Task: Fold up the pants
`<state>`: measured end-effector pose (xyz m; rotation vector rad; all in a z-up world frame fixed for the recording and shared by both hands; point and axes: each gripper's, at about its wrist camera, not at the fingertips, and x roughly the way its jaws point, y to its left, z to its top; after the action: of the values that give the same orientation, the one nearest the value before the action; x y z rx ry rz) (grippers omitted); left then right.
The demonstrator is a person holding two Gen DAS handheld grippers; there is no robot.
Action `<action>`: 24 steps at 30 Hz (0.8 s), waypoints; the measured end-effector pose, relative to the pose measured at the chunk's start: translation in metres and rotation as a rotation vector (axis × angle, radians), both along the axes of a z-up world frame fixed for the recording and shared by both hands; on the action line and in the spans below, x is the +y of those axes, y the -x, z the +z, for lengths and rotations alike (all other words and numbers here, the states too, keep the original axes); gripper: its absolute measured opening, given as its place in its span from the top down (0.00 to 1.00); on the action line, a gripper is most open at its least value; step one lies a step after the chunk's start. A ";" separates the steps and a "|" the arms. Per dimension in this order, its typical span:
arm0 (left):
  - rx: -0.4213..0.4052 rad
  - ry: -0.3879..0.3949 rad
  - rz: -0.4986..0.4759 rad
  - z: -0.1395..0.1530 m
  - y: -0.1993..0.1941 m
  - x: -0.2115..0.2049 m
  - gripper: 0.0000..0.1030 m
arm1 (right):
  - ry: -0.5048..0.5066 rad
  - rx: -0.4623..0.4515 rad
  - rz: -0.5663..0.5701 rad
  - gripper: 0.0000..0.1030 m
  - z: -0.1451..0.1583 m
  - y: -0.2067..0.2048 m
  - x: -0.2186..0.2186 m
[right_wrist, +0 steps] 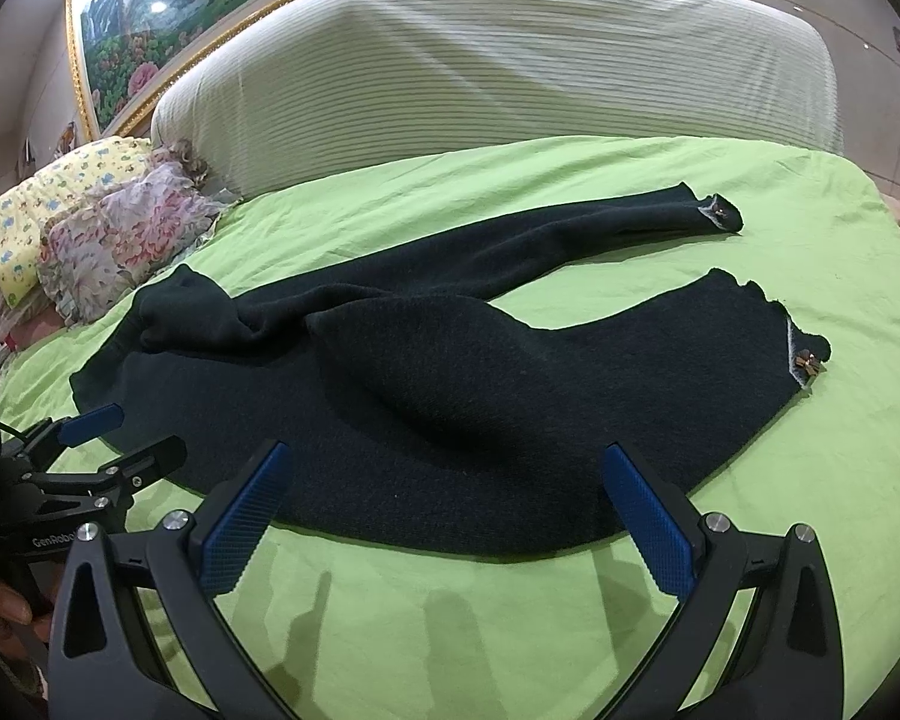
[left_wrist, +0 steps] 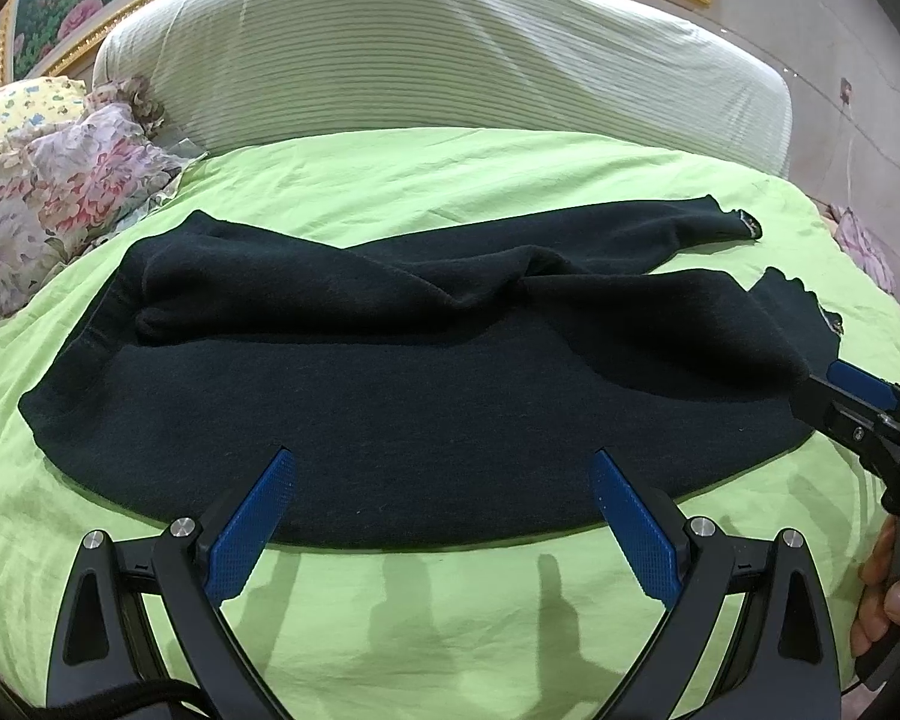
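Dark navy pants (left_wrist: 390, 396) lie spread on the green bed sheet (left_wrist: 426, 618), waist at the left, two legs running right with the far leg bunched near the crotch. They also show in the right wrist view (right_wrist: 480, 408). My left gripper (left_wrist: 441, 462) is open and empty, its blue pads over the near edge of the pants. My right gripper (right_wrist: 447, 456) is open and empty over the near leg. The right gripper shows at the right in the left wrist view (left_wrist: 834, 387). The left gripper shows at the left in the right wrist view (right_wrist: 135, 435).
A striped pale headboard cushion (right_wrist: 510, 72) stands behind the bed. Floral and yellow pillows (right_wrist: 90, 228) lie at the far left. A gold-framed painting (right_wrist: 168, 12) hangs on the wall. The green sheet (right_wrist: 510, 630) is bare near me.
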<state>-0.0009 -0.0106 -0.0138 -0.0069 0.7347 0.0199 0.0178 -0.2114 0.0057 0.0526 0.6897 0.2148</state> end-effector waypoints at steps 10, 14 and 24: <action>0.014 -0.009 -0.118 -0.002 0.000 -0.019 0.04 | -0.061 0.022 -0.102 0.00 0.010 0.000 -0.037; 0.028 -0.023 -0.187 -0.006 -0.003 -0.030 0.04 | -0.093 0.041 -0.204 0.00 0.014 -0.006 -0.072; 0.125 -0.056 -0.330 -0.024 -0.025 -0.044 0.04 | -0.296 0.193 -0.416 0.09 -0.003 -0.054 -0.157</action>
<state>0.0236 -0.0547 -0.0382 0.1697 0.8531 -0.2760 0.0713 -0.3680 0.0026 0.5003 0.8180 -0.0913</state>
